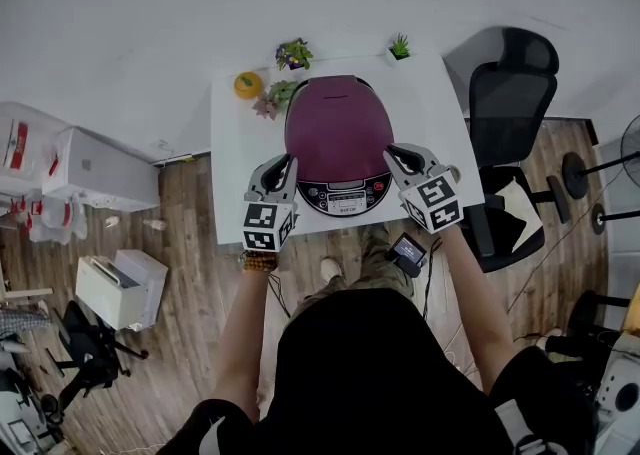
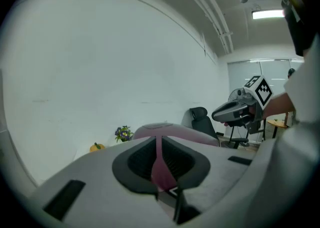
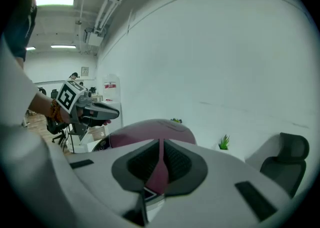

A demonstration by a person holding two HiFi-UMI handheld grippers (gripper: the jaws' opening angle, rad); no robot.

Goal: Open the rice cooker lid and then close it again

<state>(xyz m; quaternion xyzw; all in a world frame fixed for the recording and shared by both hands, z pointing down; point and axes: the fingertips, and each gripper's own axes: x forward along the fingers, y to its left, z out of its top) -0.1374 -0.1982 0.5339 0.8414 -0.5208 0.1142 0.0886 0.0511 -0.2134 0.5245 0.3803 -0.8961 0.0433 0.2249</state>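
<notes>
Flanking the closed maroon-lidded round rice cooker (image 1: 338,133) on the white bench (image 1: 235,173), the left tongs (image 1: 283,163) and right tongs (image 1: 397,153) hover, both nearly shut and empty.

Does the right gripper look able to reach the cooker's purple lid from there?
Probably yes: the right gripper hovers close beside the closed lid, and nothing shows between them.

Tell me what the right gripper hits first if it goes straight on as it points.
Most likely the rice cooker lid: it shows through the slit between the fingers of the right gripper, which from above aims at its front right edge. Depth is unclear.
</notes>
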